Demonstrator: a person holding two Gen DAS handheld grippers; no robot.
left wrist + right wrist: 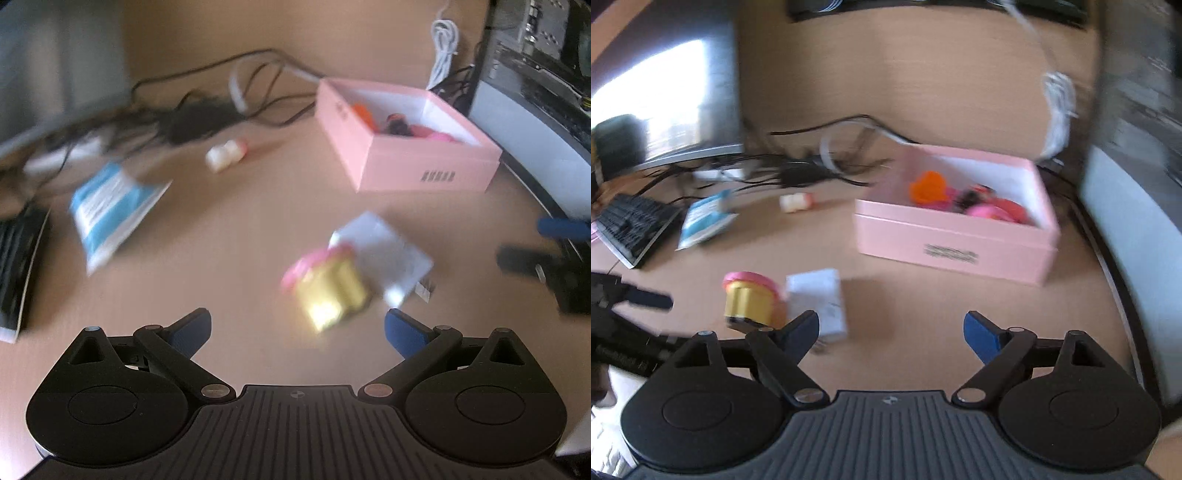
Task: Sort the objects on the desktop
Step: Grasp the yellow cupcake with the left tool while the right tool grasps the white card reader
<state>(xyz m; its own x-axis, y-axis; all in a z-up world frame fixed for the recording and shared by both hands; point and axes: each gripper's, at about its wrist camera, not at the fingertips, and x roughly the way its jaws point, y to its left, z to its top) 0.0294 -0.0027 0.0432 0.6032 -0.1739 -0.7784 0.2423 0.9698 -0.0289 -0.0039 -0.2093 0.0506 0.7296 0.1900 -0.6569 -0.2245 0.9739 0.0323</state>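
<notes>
1. Just ahead of the left gripper (pixel 297 326), slightly toward its right finger, a gold jar with a pink lid (pixel 327 286) is lying tipped on the wooden desk (pixel 221 240); the jaws are standing wide apart with nothing between the blue pads.
2. Beyond that jar and touching it, a white packet (pixel 391 251) is lying flat.
3. Farther ahead and to the right of the left gripper, a pink box (pixel 388 147) is sitting open, holding orange and pink items too blurred to name.
4. Off to the left of the left gripper, a blue-and-white pouch (pixel 110 210) is lying, with a small white bottle (pixel 225 153) beyond it, apart from the box.
5. Between the fingers of the right gripper (pixel 890 330) only bare desk is showing; its jaws are spread and gripping nothing.
6. Ahead of the right gripper's left finger, the same jar and packet are resting side by side, the packet partly hidden behind that finger.
7. Ahead of the right gripper, slightly to the right, the pink box is sitting well apart from it.
8. At the far left of the right wrist view, the left gripper's blue fingertip is reaching in, near the jar.
9. Far left ahead, a black keyboard (pixel 635 229) is lying, with tangled black cables (pixel 798 170) behind.
</notes>
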